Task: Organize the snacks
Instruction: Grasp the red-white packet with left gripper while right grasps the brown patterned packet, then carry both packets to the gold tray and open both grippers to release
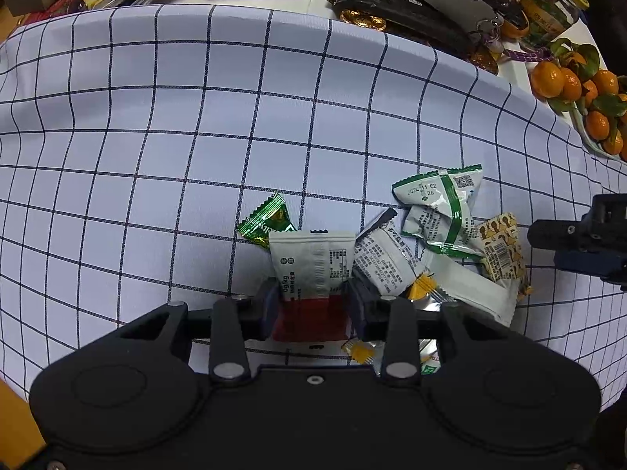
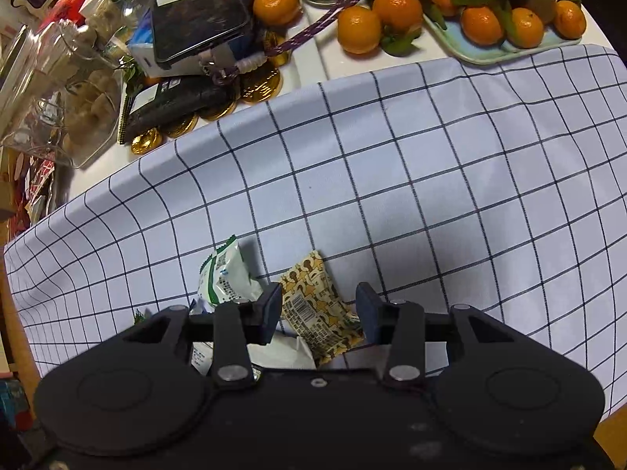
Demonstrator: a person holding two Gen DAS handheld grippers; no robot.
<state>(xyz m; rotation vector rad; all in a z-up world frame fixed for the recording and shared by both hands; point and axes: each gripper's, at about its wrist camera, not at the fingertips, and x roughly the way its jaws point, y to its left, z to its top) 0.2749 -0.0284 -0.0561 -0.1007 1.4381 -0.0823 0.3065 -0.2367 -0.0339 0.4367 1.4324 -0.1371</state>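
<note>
Left gripper [image 1: 311,301]: clamped on a white-and-red packet [image 1: 311,270], held beside the snack pile [image 1: 443,235] on the checked cloth [image 1: 196,117]. Right gripper [image 2: 319,313]: jaws held apart over a yellow packet [image 2: 313,305].

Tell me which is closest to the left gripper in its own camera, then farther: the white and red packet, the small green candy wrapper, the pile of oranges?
1. White and red packet, between the left gripper jaws.
2. Small green candy wrapper, just beyond, slightly left.
3. Pile of oranges, far right edge.
</note>
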